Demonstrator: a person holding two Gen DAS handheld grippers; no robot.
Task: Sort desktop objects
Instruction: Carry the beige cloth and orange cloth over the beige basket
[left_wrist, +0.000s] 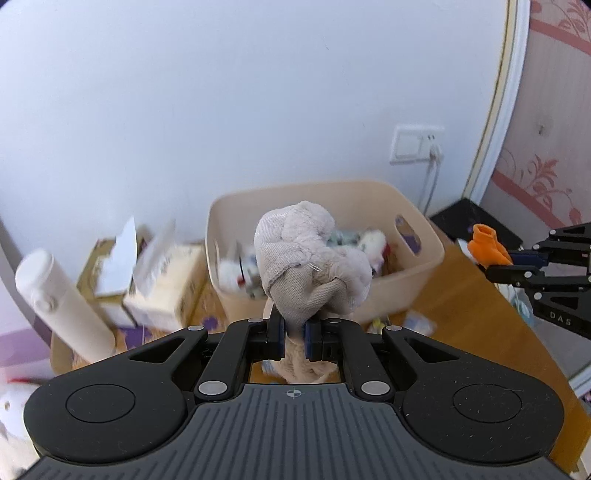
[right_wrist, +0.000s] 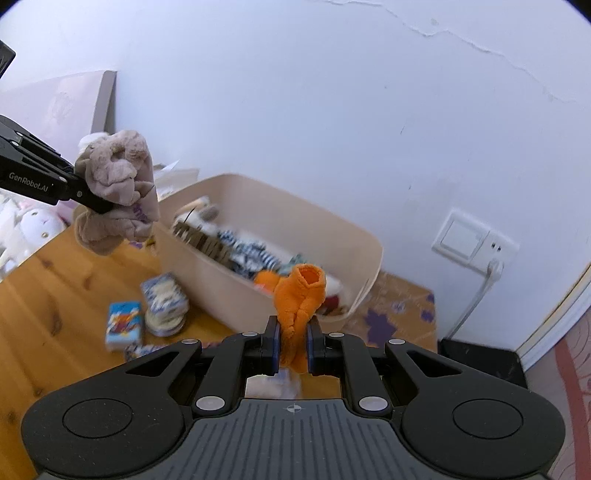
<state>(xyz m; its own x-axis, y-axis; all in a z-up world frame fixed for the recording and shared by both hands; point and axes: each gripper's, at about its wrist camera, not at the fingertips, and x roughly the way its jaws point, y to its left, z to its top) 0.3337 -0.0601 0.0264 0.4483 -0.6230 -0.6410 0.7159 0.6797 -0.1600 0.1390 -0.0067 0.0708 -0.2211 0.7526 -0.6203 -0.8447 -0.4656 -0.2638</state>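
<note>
Jaws of left gripper (left_wrist: 294, 338) clamped on a bunched beige sock (left_wrist: 312, 262), most of the cloth bulging above the pads, a tail hanging below. Jaws of right gripper (right_wrist: 291, 347) clamped on an orange sock (right_wrist: 299, 299), cuff mouth up and open. Both socks held in the air above the counter (right_wrist: 44, 280), short of the cream bin (right_wrist: 365, 258); beige sock off to the left of it, orange one near its front wall.

Handling, by judgement: both light, soft, limp; no fragility, little slip risk in rubber pads. Loose ends likely to swing and drape, possibly snag on the bin rim. Mid-bunch pinch looks adequate; a hold nearer the cuff would leave more cloth dangling.

Surroundings: bin already holding striped cloth, something orange, white soft items, details blurred. On the counter in front of the bin, a small blue-and-white tissue pack (right_wrist: 123, 323) and a stack of patterned packets (right_wrist: 164, 301) beside it. Left of the bin, an open tissue box (left_wrist: 166, 280) and a white bottle (left_wrist: 62, 299), leaning in the fisheye. White plush toy (right_wrist: 38, 223) at the counter's far left edge. Wall socket with plug and cord (right_wrist: 476, 240) behind the bin on the right; black box (right_wrist: 480, 362) low at right.

Obstruction: bin's front wall between grippers and drop zone; needs clearing from above. Grippers well apart, no collision evident.
</note>
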